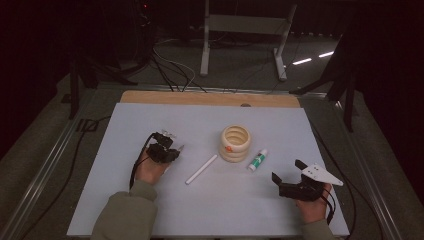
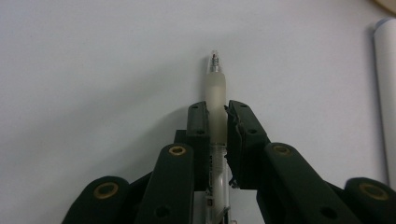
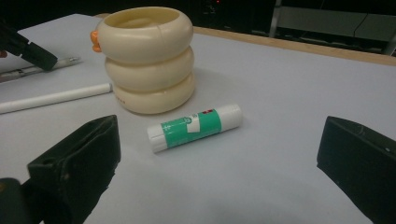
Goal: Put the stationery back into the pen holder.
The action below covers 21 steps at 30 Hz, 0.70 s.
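L claw (image 2: 217, 109) clenched on pen (image 2: 215, 88), tip poking out front | R claw (image 1: 288, 173) wide open, glue stick (image 3: 195, 126) just ahead btwn jaws | risk imo: thin grip, pen could slip/swivel near holder (image 1: 235, 143)

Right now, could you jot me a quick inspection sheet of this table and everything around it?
Surface: pale sheet over a wooden table.
Job's things: clear pen clamped in the left tongs; cream ringed holder standing upright.
Clutter: white stick and green glue stick, both lying flat.
Grippers: right tongs open, pointed at the glue stick.
Cables: several on the floor behind the table.
Surroundings: dark room, metal frame.
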{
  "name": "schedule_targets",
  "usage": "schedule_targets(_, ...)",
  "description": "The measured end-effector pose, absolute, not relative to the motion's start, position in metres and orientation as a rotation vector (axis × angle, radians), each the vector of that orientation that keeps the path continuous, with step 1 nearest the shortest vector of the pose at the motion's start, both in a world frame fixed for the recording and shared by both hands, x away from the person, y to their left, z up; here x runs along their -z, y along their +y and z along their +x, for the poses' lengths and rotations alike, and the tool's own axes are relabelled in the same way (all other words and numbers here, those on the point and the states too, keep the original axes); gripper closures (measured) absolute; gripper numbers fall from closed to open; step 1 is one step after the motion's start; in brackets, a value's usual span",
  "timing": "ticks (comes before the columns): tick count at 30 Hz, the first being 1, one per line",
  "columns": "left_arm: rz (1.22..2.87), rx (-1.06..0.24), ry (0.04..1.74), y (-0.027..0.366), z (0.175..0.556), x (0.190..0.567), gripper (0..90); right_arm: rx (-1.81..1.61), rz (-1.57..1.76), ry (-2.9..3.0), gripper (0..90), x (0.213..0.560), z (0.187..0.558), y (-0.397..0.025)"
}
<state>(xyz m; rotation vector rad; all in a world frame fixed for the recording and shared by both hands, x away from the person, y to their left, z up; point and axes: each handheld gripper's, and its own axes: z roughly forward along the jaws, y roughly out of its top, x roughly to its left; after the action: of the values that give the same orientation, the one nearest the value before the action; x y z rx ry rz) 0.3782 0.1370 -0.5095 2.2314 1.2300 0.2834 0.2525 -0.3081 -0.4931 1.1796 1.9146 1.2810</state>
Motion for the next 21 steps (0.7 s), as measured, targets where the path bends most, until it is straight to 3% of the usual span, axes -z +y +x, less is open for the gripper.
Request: schedule_targets(21,2.110,-0.242,1.171,0.134,0.377,0.478,80.5,-1.277,1.184,1.917,0.0,0.493,0.253,-0.308)
